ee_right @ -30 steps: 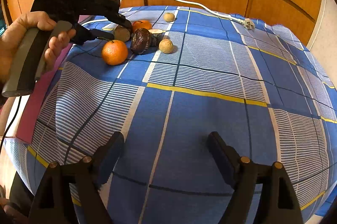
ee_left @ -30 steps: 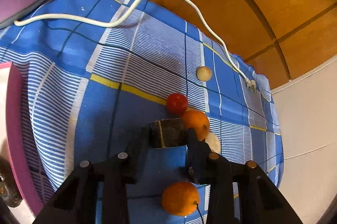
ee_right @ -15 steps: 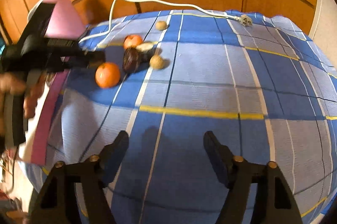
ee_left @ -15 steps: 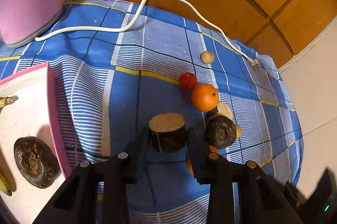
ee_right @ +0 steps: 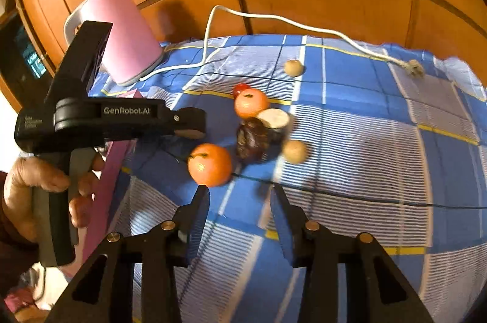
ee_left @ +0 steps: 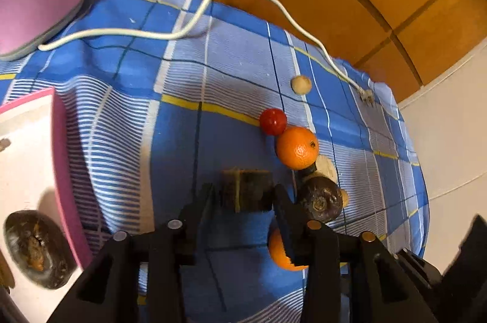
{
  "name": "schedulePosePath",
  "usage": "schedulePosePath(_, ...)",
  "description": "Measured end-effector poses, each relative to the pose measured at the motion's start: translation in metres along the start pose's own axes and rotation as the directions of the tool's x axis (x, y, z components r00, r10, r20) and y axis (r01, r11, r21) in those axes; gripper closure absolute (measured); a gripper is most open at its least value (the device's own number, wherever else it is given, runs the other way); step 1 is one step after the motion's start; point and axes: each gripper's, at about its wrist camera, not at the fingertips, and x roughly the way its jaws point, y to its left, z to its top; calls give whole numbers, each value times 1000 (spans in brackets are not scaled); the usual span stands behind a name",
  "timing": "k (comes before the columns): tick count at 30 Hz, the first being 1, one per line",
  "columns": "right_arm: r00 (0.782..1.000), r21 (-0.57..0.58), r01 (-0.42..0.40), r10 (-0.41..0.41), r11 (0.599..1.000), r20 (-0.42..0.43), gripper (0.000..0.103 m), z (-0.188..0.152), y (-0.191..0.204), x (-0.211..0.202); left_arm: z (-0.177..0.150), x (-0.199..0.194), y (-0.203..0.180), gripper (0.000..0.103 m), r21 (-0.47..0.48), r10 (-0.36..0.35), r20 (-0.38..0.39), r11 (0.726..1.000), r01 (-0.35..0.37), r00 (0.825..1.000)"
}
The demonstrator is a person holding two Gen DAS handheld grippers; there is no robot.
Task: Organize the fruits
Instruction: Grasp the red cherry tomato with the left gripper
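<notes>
The left gripper (ee_left: 243, 188) has a brown cut chunk (ee_left: 247, 192) between its jaws. The jaws have just been opening, and a narrow gap is seen at the left finger, so the chunk seems to be loose and no longer pressed. It hangs over the checked cloth (ee_left: 127, 116), near the pink tray (ee_left: 62, 158) but not yet above it, as far as can be judged. If the tray is the goal, the chunk should be let go only when it is over the white floor, beside the dark wrinkled fruit (ee_left: 36, 250) already lying there.

The right gripper (ee_right: 239, 190) is empty. Its jaws have just been closing, a gap is left between them, and the near orange (ee_right: 210, 164) lies just in front.

The chunk is a short cylinder with rough dark skin and a pale flat cut face. The oranges are round and pitted, so rolling is to be expected on the soft, wrinkled cloth.
</notes>
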Motion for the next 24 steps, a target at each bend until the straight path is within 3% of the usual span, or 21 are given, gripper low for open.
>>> schedulePosePath(8, 998, 1, -32, 32, 999, -49, 59, 11, 13, 34, 2, -1, 2, 60, -17, -2, -1, 1000, 2, 1000)
schedulePosePath(10, 998, 5, -39, 39, 999, -53, 54, 13, 14, 39, 2, -6, 2, 53, -14, 18, -1, 1000, -18, 1000)
schedulePosePath(16, 997, 20, -38, 40, 999, -61, 52, 18, 18, 53, 4, -26, -8, 51, 83, 66, 51, 994, -70, 997)
schedulePosePath(17, 997, 20, -39, 40, 999, -60, 53, 18, 18, 54, 6, -28, -11, 52, 104, 85, 67, 990, -91, 994)
schedulePosePath(18, 998, 12, -31, 32, 999, -52, 62, 18, 19, 54, 10, -29, -13, 54, 125, 101, 79, 986, -110, 992)
schedulePosePath(20, 998, 0, -39, 39, 999, -42, 62, 16, 20, 51, 15, -27, -14, 56, 144, 116, 81, 981, -127, 990)
schedulePosePath(22, 998, -9, -39, 39, 999, -43, 62, 14, 20, 48, 22, -22, -18, 65, 172, 129, 81, 975, -141, 988)
schedulePosePath(24, 998, -5, -47, 47, 999, -45, 62, 12, 18, 47, 29, -15, -23, 66, 195, 133, 64, 970, -143, 989)
